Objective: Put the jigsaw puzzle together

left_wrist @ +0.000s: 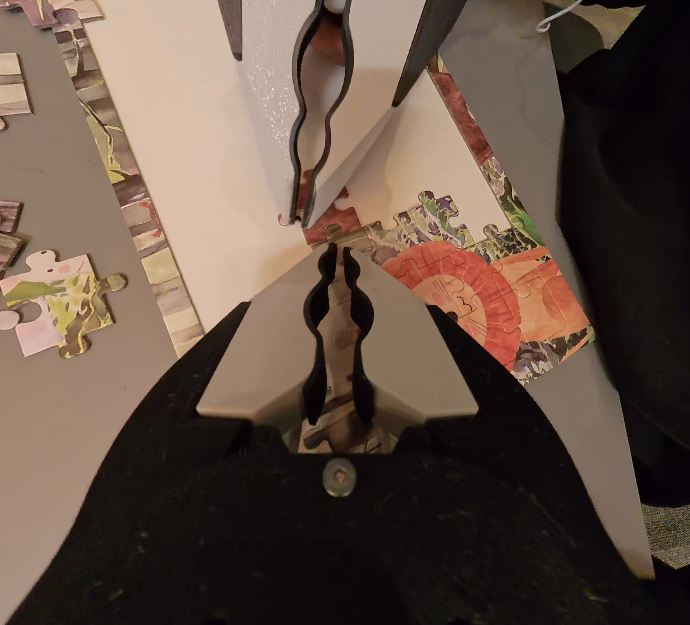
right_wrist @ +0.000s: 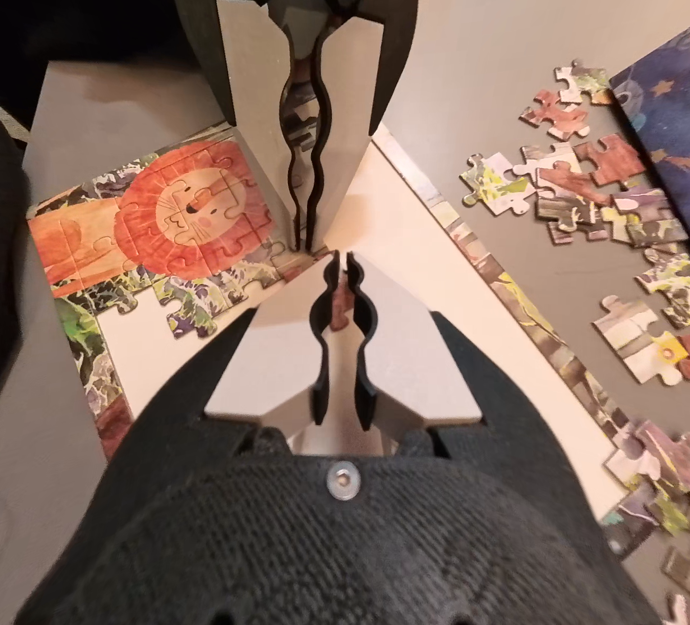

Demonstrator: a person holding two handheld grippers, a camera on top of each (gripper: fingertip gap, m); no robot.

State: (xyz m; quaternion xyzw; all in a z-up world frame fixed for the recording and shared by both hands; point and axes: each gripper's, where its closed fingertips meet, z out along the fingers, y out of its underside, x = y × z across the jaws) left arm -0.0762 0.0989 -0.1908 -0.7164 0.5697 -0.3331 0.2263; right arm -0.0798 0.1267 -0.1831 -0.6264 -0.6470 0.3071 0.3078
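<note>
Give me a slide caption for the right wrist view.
Two grippers meet tip to tip beside the assembled lion section, loose puzzle pieces waiting alongside.

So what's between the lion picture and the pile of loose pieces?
In the right wrist view, between the lion and the loose pieces: both gripper tips, bare white puzzle board and its printed border strip.

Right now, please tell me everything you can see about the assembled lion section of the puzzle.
The assembled lion section is a flat group of joined cardboard-looking pieces lying in one corner of the white puzzle tray. It shows an orange lion with a red-orange mane, pale face and whiskers, with green and purple foliage along its inner edge. That edge is uneven, with tabs sticking out. Both grippers' nearly closed jaws meet at its brown end, the left gripper and right gripper.
</note>
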